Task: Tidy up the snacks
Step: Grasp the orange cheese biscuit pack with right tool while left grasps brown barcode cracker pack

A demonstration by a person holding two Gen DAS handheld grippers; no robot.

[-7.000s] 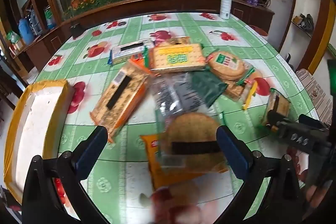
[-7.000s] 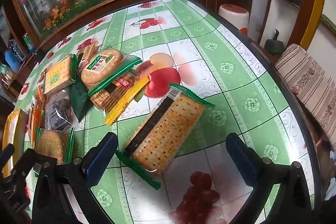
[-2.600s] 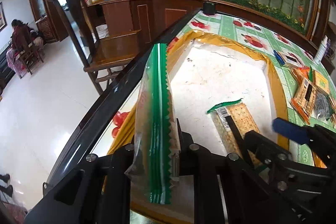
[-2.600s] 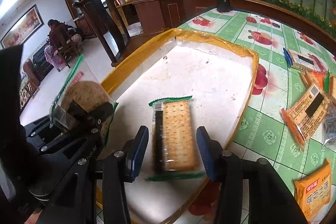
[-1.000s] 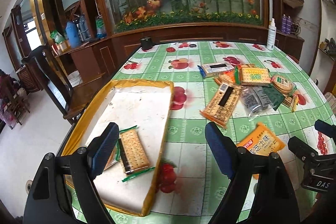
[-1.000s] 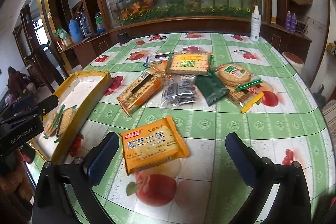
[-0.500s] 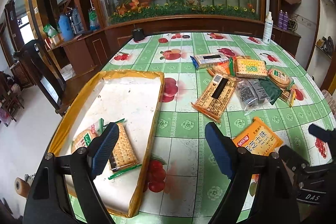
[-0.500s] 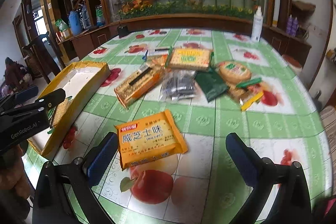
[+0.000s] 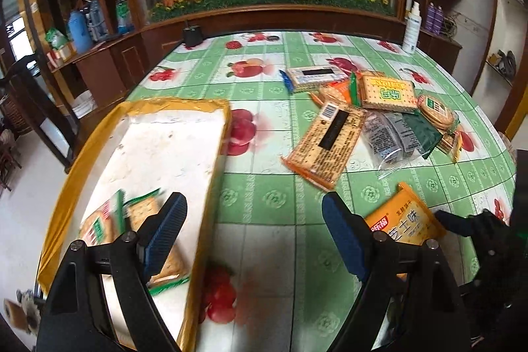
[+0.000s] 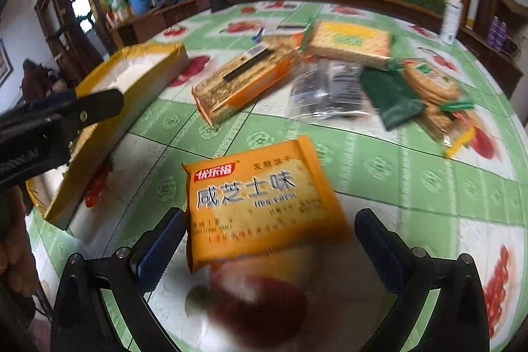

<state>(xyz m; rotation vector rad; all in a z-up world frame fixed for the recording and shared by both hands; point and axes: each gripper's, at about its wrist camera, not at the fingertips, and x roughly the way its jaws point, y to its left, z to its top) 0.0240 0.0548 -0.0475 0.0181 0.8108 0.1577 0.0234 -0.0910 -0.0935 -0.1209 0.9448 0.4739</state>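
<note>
Right gripper [image 10: 267, 236] has its jaws spread wide, nothing between them, hovering low over the orange cheese-cracker pack [image 10: 260, 200], which lies flat on the green fruit-print tablecloth [image 10: 412, 180], label up. Left gripper [image 9: 254, 233] is also spread and empty, straddling the near wall of the yellow-rimmed tray [image 9: 211, 174]. Two cracker packs [image 9: 132, 226] lie in the tray's near end, blurred. The rest of the snacks sit in a loose pile [image 9: 373, 117] further up the table.

Handling guess for the orange pack: light, glossy film wrapper — likely slick, with brittle crackers inside. Stiff across the flat face, so it should not sag much. I would take it across the short width near the middle, pads on the two long edges, with moderate squeeze only; too hard and the crackers crack, too soft and the film slips. It lies flat, so the lower finger needs to get under an edge — the crimped end seal is a fallback grab point
</note>
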